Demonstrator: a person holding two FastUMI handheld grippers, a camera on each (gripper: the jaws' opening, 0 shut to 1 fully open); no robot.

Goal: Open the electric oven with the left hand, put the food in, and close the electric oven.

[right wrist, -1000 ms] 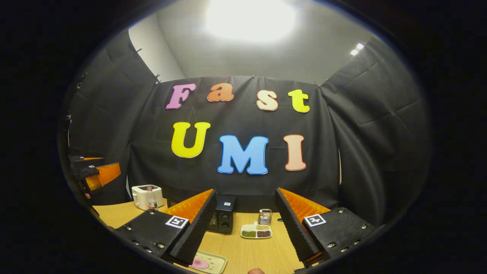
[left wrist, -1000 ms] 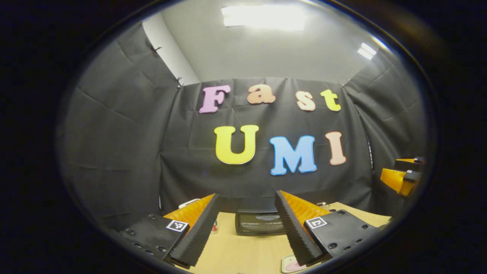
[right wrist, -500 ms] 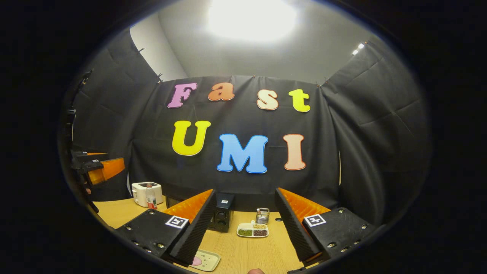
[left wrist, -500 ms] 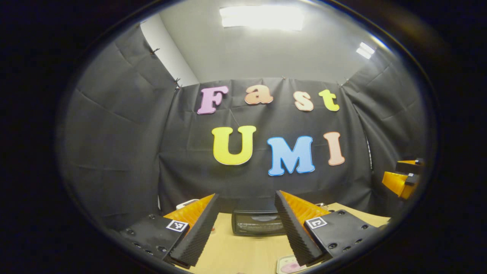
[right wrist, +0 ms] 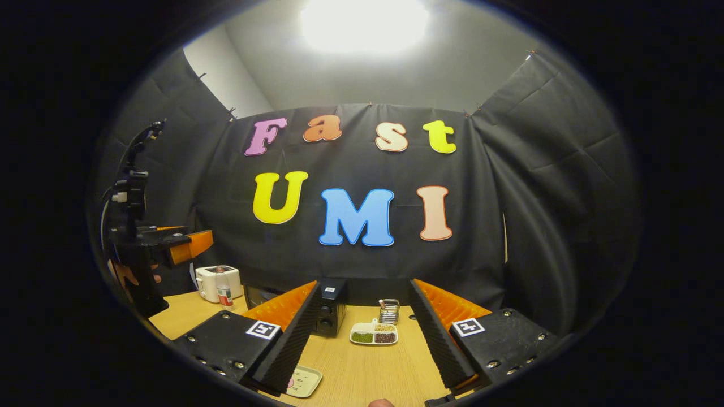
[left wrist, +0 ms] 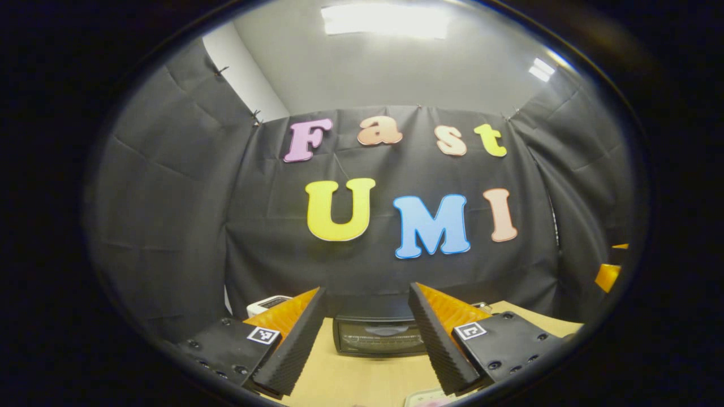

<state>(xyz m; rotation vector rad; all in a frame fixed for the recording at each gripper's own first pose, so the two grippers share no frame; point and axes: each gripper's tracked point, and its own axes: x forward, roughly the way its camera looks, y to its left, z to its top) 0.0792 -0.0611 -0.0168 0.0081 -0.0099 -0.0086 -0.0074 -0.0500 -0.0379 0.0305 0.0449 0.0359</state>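
Note:
A black electric oven (left wrist: 379, 336) stands on the wooden table with its glass door shut, straight ahead between the fingers of my left gripper (left wrist: 366, 291), which is open, holds nothing and hangs above the table well short of the oven. The oven's knob side (right wrist: 328, 314) shows in the right gripper view. A pale plate with pink food (right wrist: 302, 381) lies near the table's front, beside my right gripper (right wrist: 365, 282), also open and holding nothing. The plate's edge (left wrist: 424, 398) peeks in low in the left gripper view. A hand (right wrist: 130, 274) holds the left gripper (right wrist: 181, 246) at the left.
A white toaster (right wrist: 218, 281) with a small bottle (right wrist: 224, 291) in front of it stands left of the oven. Right of the oven lie a white divided dish of beans (right wrist: 373, 334) and a metal holder (right wrist: 388, 310). Black cloth walls close in the table's back and sides.
The left gripper has moved forward toward the oven, which looks larger between its fingers. The plate has slid lower in its view. Both grippers stay open.

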